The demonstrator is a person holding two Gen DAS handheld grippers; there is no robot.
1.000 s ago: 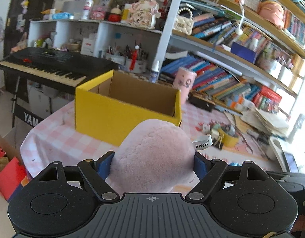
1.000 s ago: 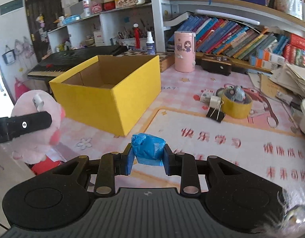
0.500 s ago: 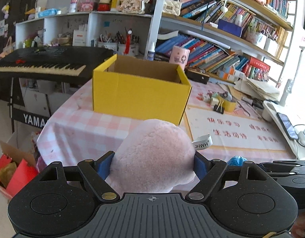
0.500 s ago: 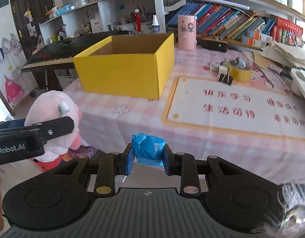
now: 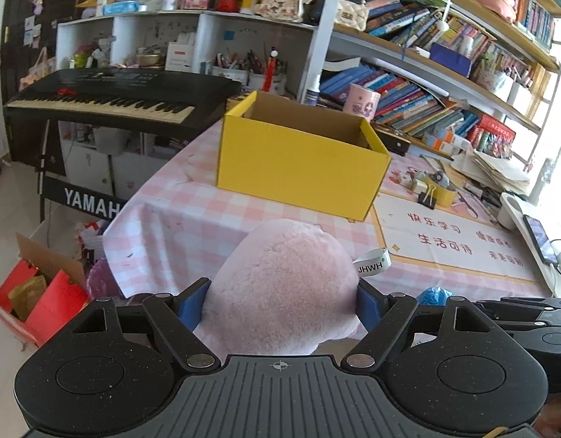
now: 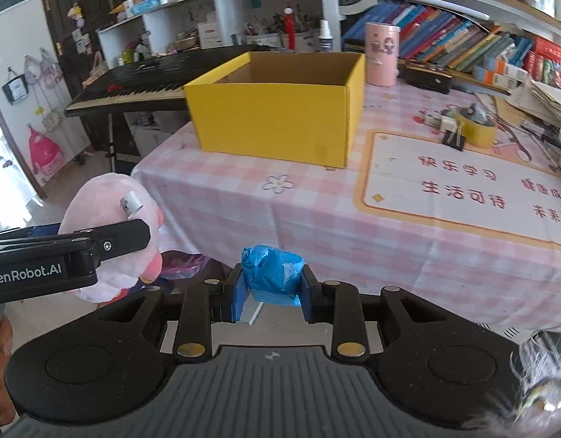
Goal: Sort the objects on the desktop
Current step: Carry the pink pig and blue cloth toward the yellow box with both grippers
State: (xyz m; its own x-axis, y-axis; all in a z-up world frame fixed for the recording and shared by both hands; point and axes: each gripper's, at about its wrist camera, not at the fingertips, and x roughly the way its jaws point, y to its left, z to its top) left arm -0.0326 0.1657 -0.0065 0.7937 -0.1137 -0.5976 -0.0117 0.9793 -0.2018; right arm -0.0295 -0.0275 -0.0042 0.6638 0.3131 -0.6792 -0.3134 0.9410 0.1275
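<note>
Left wrist view: my left claw [image 5: 280, 301] is clamping a pink plush toy [image 5: 280, 284], its jaws standing wide, with the blue pads [image 5: 193, 301] pressing into the fur on both flanks. The toy is filling the centre of the view, with a white sewn tag [image 5: 371, 263] sticking out at two o'clock. I am judging it light, soft and compressible; the pile is giving under the pads, so a grip across the fattest part of the body is looking sound, while the tag alone would be a poor hold. The yellow cardboard box [image 5: 298, 168] is sitting open-topped at twelve o'clock on the pink checked tablecloth [image 5: 193, 226], well apart from the toy, and what I can see of its inside is looking bare. A roll of yellow tape [image 5: 441, 191] and a binder clip [image 5: 427, 197] are lying at two o'clock beside the printed desk mat [image 5: 463, 241]. Right wrist view: my right claw [image 6: 271, 288] is gripping a small blue wrapped bundle [image 6: 272, 269], jaws nearly together on it. The bundle is looking crinkly and light, probably film or tape over something soft; the wrap may be slick, so I am favouring a hold across its middle. The box [image 6: 277, 124] is standing at twelve o'clock, beyond the table edge. My left claw with the plush [image 6: 112, 219] is hanging at nine o'clock, off the table. Neither item is yet over the box.
</note>
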